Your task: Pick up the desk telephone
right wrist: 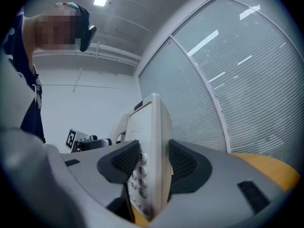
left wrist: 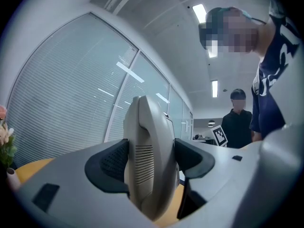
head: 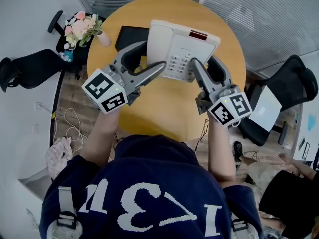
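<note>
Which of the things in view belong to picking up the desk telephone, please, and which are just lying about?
Job: desk telephone, clamped at its handset side by the left tongs and at its keypad side by the right tongs.
Lying about: flowers, flat black item, round table, office chair, floor cable.

Round wooden table [head: 159,109]: black pad [head: 130,36], flower vase [head: 103,39]

Big white figures run across my shirt [head: 144,208], upside down in the head view. I make out a 3 and a 1; the rest I can't tell. The phone [head: 182,46] has print too small to read. The left cube [head: 104,90] and right cube [head: 230,108] carry black-and-white square markers, no words.
</note>
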The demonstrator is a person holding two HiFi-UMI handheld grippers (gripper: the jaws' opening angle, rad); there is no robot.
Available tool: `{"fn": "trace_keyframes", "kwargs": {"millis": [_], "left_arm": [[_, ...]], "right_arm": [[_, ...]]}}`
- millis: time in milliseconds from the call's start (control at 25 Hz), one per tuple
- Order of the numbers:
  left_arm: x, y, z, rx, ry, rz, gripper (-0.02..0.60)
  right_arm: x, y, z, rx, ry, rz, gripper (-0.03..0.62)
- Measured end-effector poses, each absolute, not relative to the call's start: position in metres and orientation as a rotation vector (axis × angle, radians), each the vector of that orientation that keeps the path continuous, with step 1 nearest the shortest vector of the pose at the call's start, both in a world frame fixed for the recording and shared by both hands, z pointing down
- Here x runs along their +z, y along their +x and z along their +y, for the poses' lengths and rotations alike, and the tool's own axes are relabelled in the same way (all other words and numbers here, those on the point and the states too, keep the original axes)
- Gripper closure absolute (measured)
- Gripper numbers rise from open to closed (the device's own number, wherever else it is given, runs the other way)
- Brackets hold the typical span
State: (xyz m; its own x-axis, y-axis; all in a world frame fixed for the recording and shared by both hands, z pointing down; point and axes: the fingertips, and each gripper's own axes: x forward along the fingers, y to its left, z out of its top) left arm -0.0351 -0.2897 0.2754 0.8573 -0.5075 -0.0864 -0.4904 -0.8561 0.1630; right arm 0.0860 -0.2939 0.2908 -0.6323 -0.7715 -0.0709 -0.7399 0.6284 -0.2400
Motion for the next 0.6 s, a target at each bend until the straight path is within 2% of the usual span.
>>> {"fn": "trace_keyframes", "kwargs": {"millis": [600], "left_arm": [[0.271,-0.036,-0.278,-0.182,2.915,-0.781,0.268]], "right_arm": [[0.287,0.085,-0.282,-0.292,-1.266,2.669,0.384]]}}
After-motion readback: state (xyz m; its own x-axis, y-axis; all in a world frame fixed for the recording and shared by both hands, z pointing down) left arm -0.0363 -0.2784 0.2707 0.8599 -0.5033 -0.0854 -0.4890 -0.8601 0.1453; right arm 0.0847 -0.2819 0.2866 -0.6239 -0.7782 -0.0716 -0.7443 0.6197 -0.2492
